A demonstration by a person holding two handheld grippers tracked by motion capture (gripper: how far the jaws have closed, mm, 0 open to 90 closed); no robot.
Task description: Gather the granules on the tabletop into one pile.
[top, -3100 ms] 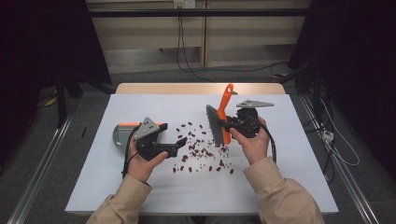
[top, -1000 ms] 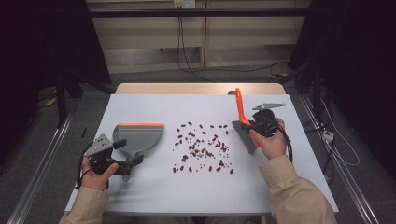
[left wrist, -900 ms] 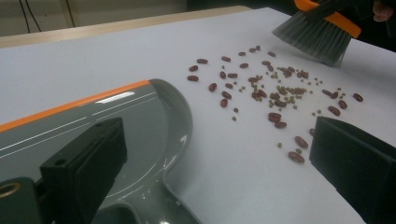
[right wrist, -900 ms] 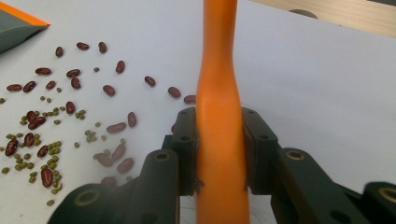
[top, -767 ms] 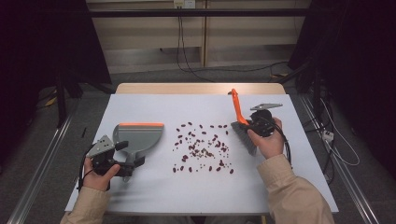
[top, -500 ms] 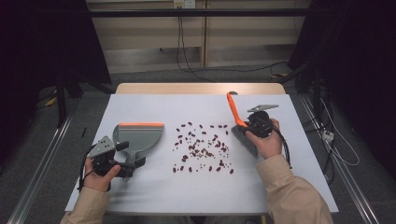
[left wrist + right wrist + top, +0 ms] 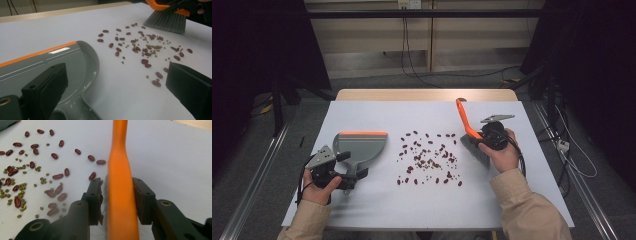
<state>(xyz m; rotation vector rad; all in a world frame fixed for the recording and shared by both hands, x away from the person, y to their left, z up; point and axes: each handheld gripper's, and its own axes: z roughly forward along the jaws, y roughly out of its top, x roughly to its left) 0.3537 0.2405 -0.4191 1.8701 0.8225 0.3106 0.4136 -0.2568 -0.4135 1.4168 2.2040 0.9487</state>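
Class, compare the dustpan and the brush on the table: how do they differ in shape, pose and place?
The dustpan is a broad, flat grey scoop; the brush is narrow, with a long orange handle and grey bristles. The dustpan lies flat on the table; the brush stands on its bristles, handle slanting up. The dustpan is left of the beans, the brush right. Both are grey and orange.

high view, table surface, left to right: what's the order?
Left tongs → dustpan → scattered beans → brush → right tongs, the brush handle between its jaws.
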